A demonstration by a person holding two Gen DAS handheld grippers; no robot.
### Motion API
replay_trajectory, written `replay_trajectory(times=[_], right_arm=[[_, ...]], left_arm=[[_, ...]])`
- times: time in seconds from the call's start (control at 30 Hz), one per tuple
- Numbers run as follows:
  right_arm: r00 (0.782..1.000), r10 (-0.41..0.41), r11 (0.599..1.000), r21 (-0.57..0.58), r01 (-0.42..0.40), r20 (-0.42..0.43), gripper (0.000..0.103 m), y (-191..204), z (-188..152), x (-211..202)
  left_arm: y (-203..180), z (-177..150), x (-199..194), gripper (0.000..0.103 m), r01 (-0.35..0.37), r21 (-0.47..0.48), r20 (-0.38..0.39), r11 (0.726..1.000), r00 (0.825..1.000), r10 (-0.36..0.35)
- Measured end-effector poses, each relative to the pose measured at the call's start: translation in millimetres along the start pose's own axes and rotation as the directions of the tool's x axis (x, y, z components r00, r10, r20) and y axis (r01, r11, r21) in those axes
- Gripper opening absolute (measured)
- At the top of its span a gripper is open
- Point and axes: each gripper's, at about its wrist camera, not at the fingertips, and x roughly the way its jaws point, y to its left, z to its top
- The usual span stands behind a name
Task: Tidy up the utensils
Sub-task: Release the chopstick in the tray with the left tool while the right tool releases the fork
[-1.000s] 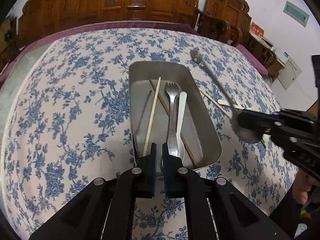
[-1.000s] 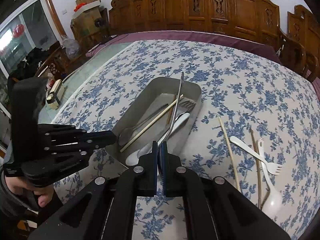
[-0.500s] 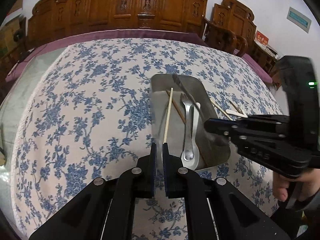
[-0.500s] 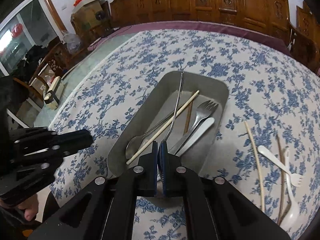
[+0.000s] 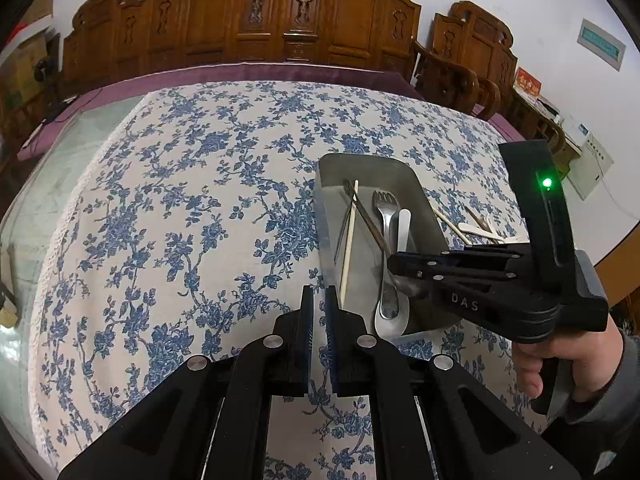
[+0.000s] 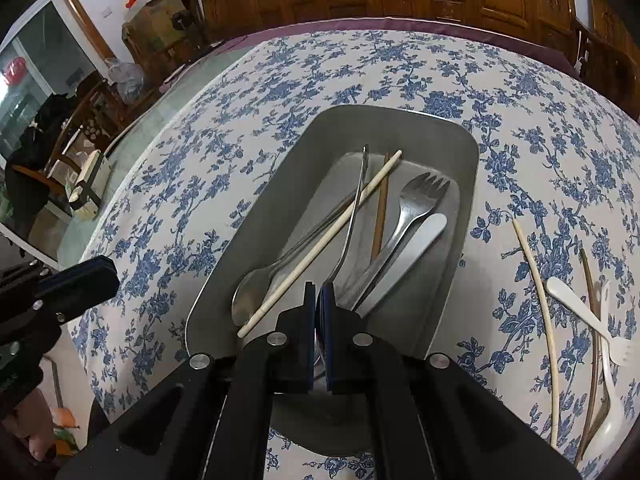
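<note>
A steel tray (image 6: pixel 472 184) sits on the blue-flowered cloth and holds a metal fork (image 6: pixel 420 196), another metal spoon (image 6: pixel 248 300), a white plastic handle (image 6: pixel 416 244), a pale chopstick (image 6: pixel 320 240) and a brown chopstick (image 6: pixel 382 208). My right gripper (image 6: pixel 319 292) is shut on the bowl end of a metal spoon (image 6: pixel 352 220), low over the tray's near end; the handle slants down into the tray. In the left wrist view the right gripper (image 5: pixel 394 268) and its spoon (image 5: pixel 368 220) hang over the tray (image 5: pixel 324 216). My left gripper (image 5: pixel 319 300) is shut and empty, just left of the tray's near corner.
On the cloth right of the tray lie a pale chopstick (image 6: pixel 536 272), a brown chopstick (image 6: pixel 592 320), a white plastic fork (image 6: pixel 580 308) and a white plastic spoon (image 6: pixel 612 420). Carved wooden chairs ring the far side. A person's hand (image 5: pixel 560 364) holds the right gripper.
My right gripper has sunk with the metal spoon and come over the tray, the handle now dipping inside. My left gripper has drawn back to the tray's left side.
</note>
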Motion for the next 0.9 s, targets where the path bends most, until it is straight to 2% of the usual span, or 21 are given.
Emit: replay_trajectory(times=[0.2, 0.53, 0.73, 0.77, 0.8, 0.87, 0.9], right_arm=[[0.999, 0.035, 0.999, 0.027, -0.035, 0.005, 0.005, 1, 2, 0], [0.999, 0.041, 0.999, 0.011, -0.041, 0.029, 0.008, 8, 5, -5], [0.996, 0.035, 0.999, -0.01, -0.034, 0.079, 0.008, 2, -3, -34], [0.995, 0.035, 0.999, -0.013, -0.034, 0.091, 0.008, 0, -6, -41], [0.993, 0.029, 0.999, -0.019, -0.027, 0.11, 0.008, -3, -12, -54], [0.991, 0.019, 1.0, -0.024, -0.016, 0.133, 0.008, -11, -20, -71], [0.99, 0.01, 1.0, -0.026, -0.007, 0.143, 0.008, -18, -26, -81]], left_arm=[[0, -2, -2, 0.005, -0.003, 0.001, 0.001, 1.0, 1.0, 0.003], [0, -4, -8, 0.005, -0.009, 0.001, 0.004, 1.0, 1.0, 0.009], [-9, -3, -10, 0.006, -0.003, 0.007, 0.008, 1.0, 1.0, 0.003], [-12, -3, -10, 0.007, 0.0, 0.009, 0.008, 1.0, 1.0, 0.0], [-15, -3, -10, 0.015, 0.004, 0.014, 0.008, 1.0, 1.0, -0.004], [-22, -2, -11, 0.021, 0.009, 0.025, 0.012, 1.0, 1.0, -0.009], [-26, -2, -11, 0.021, 0.013, 0.029, 0.012, 0.999, 1.0, -0.013]])
